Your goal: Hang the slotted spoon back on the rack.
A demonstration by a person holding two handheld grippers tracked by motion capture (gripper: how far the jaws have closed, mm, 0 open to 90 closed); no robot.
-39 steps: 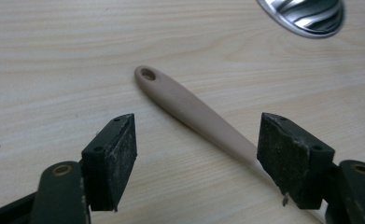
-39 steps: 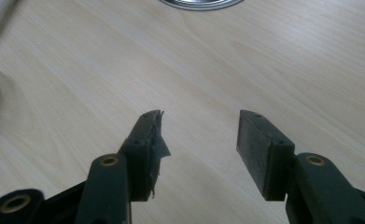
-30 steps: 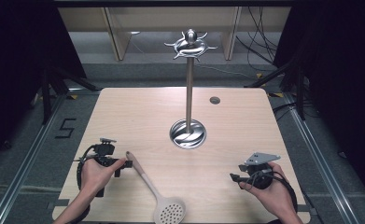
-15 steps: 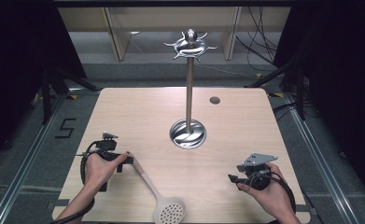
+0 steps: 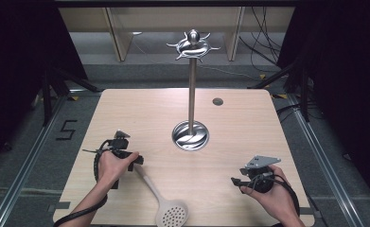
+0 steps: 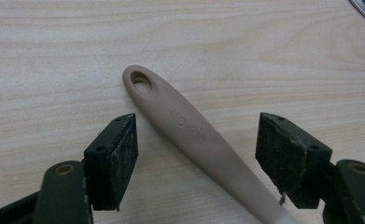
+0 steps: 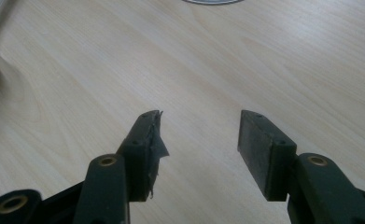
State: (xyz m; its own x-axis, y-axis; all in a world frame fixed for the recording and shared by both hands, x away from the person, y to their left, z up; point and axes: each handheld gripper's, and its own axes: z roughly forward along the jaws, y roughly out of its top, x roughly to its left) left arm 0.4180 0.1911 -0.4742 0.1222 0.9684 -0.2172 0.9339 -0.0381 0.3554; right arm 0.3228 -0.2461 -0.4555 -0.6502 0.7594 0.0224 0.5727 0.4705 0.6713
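jaws of left gripper (image 6: 196, 154): held wide apart, astride the spoon handle, pads not touching it. jaws of right gripper (image 7: 199, 144): just opened further, nothing between them. slotted spoon (image 5: 166, 203): beige, flat on the table (image 5: 249, 137) near its front edge; perforated bowl partly cut off in the high view; handle hole and faint embossed lettering seen, unreadable.
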